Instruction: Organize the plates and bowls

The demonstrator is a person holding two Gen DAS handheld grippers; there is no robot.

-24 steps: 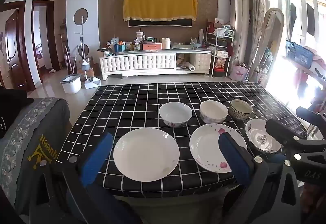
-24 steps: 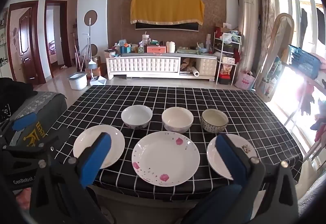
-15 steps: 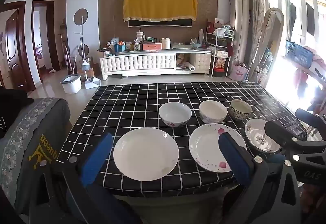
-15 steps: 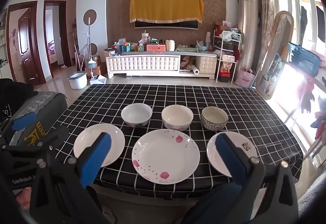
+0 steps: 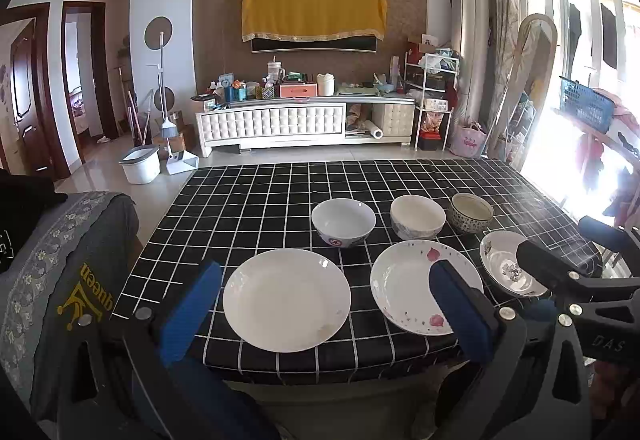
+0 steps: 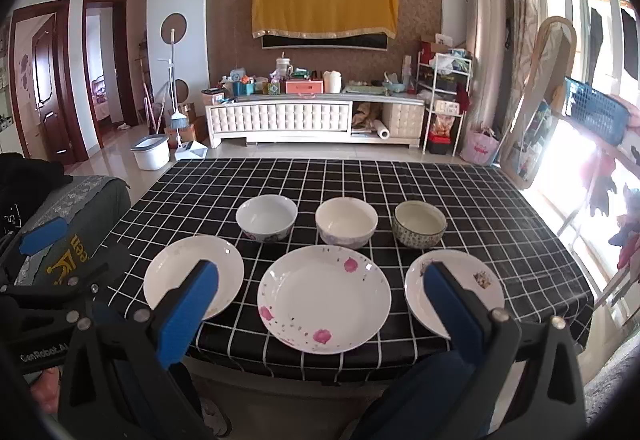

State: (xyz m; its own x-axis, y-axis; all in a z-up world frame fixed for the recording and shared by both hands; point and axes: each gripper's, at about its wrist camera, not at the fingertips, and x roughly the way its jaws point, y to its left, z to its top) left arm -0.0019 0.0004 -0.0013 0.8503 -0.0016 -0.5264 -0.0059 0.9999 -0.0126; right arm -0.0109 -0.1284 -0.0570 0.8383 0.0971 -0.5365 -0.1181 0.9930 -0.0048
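Three plates line the near edge of the black checked table (image 5: 248, 195): a plain white plate (image 5: 286, 305) (image 6: 188, 272), a pink-flowered plate (image 5: 408, 288) (image 6: 324, 298) and a small patterned plate (image 5: 505, 267) (image 6: 476, 284). Behind them stand a white bowl (image 5: 343, 216) (image 6: 266, 217), a cream bowl (image 5: 417, 216) (image 6: 346, 227) and a speckled bowl (image 5: 472, 212) (image 6: 420, 224). My left gripper (image 5: 324, 304) is open, hovering short of the white plate. My right gripper (image 6: 320, 304) is open before the flowered plate. Neither holds anything.
A grey covered chair (image 5: 60, 280) stands left of the table. The far half of the tablecloth (image 6: 320, 179) holds no dishes. Beyond it are a white TV cabinet (image 5: 304, 119) and a bucket (image 5: 140, 163) on the floor. Bright windows lie to the right.
The right view has drifted slightly, the dishes sitting a touch higher in it. The left view is nearly unchanged. Both grippers stay open.
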